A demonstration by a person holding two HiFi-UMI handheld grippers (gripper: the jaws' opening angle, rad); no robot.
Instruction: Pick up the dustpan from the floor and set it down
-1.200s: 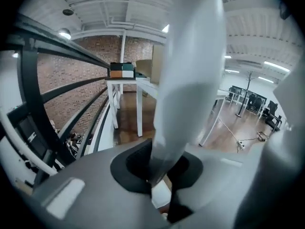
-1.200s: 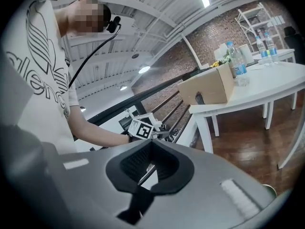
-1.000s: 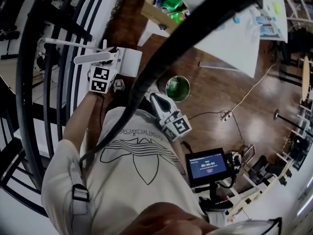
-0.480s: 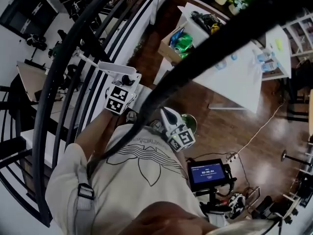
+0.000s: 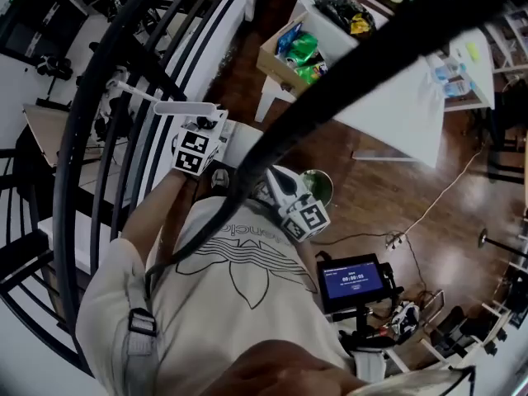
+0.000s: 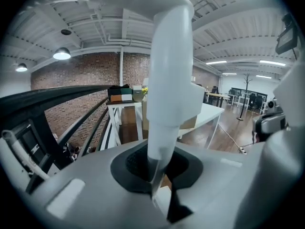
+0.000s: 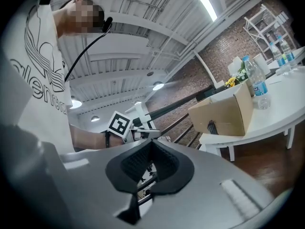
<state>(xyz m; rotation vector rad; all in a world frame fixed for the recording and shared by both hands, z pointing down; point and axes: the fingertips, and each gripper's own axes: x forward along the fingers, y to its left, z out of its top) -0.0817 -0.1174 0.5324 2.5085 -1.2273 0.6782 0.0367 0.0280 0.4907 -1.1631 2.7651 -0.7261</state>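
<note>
The dustpan [image 6: 169, 80] is carried at upper left of the head view, its white handle pinched in the left gripper [image 6: 159, 173]. The right gripper [image 7: 147, 163] is pressed together, empty. Next, I reckon, comes lowering it somewhere steady.

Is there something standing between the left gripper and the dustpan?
Nothing visible does. The left gripper's fingers are already shut on the dustpan's white handle, which rises upright from between them.

Black railing [image 5: 74, 155] crowds the left gripper [image 5: 205, 124]; white table [image 5: 396, 97] and cardboard box [image 5: 276, 54] block ahead; wood floor [image 5: 371, 188] rightward lies open.
</note>
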